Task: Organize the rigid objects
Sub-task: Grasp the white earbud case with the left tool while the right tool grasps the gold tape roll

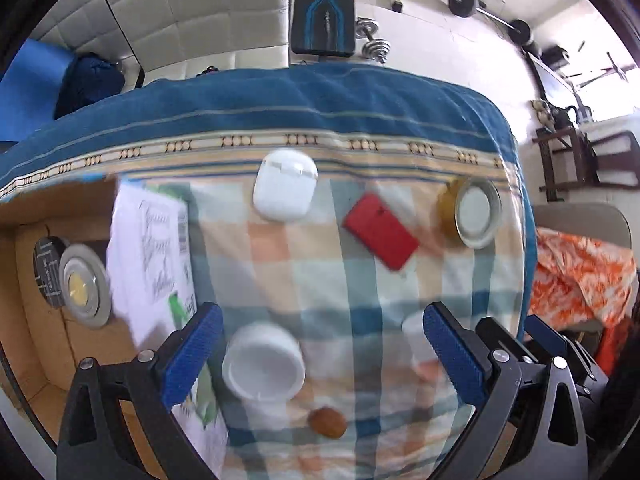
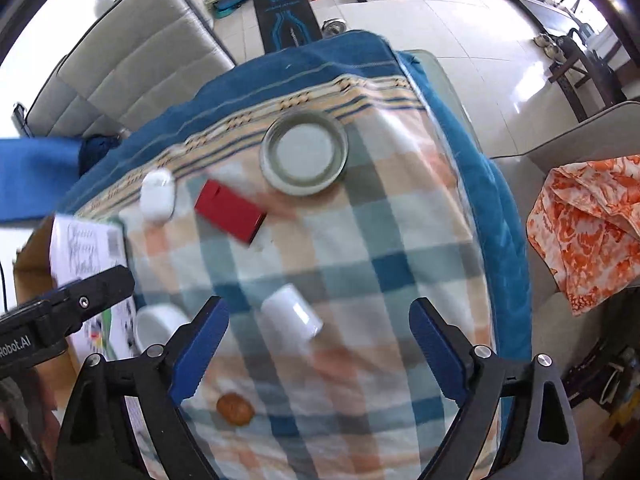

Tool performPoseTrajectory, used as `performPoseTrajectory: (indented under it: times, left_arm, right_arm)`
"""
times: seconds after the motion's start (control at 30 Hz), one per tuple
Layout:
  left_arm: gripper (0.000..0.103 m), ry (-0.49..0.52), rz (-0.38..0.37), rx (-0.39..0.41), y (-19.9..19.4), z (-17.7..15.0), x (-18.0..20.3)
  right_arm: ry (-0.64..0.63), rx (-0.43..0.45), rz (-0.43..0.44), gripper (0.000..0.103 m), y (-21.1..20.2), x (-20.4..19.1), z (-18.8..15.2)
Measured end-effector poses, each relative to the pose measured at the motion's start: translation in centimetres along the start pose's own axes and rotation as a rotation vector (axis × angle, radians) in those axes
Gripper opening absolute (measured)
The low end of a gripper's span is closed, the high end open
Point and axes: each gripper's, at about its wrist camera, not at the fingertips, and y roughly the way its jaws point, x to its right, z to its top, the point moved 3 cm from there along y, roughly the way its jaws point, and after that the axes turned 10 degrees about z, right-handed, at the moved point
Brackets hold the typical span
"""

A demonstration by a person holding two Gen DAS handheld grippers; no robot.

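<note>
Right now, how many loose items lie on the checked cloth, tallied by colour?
White: 3 (earbud case, tub, small cylinder)
Red: 1 (flat box)
Brown: 1 (round nut-like thing)
Amber with pale lid: 1 (jar)
Total: 6

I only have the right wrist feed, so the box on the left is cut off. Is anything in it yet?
Observer: Yes. The box holds a round tin with a yellowish centre.
Operator: Is the left gripper open?
Observer: The left gripper is open and empty. The tub shows between its fingers, nearer the left one.
Operator: I see only the jar's lid. What about its side?
Observer: The jar has an amber side below the lid.
</note>
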Motion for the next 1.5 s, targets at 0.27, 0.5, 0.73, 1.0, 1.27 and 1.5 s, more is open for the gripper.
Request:
performPoseTrajectory:
  times: [0.27,0.5,0.73,1.0,1.27,1.5]
  left_arm:
    - [0.103,-0.043,0.043,-0.019,1.7,5.8,0.3]
    - [0.103,0.072,0.182,-0.077,4.3,8.1,0.8]
    - [0.093,0.144,0.253,-0.078,5.7,7.7,2.3]
    - [0.062,0.197,0.276,-0.122,8.9,7.7,3.0]
    - [0.044,0.144,0.184,-0.119,8.5,7.8,2.6]
    - [0.044,0.162,0.119,-0.135,8.9,5.1,3.2]
  right_arm:
    - [0.042,-0.031,0.026,0.091,4.3,-0.6,6.9]
    - [0.026,-0.108,-0.008,0.079,7.9,-1.1,8.8]
    - [0.018,-0.132,-0.021,0.067,9.3,-0.6,8.8]
    - [-0.002,-0.133,-0.026,0.067,9.4,-0.1,9.7]
    - [-0.012,-0.125,-0.051,0.066,9.6,-0.2,9.7]
    - [-0.063,-0.186,-0.094,0.066,8.6,0.8,6.2]
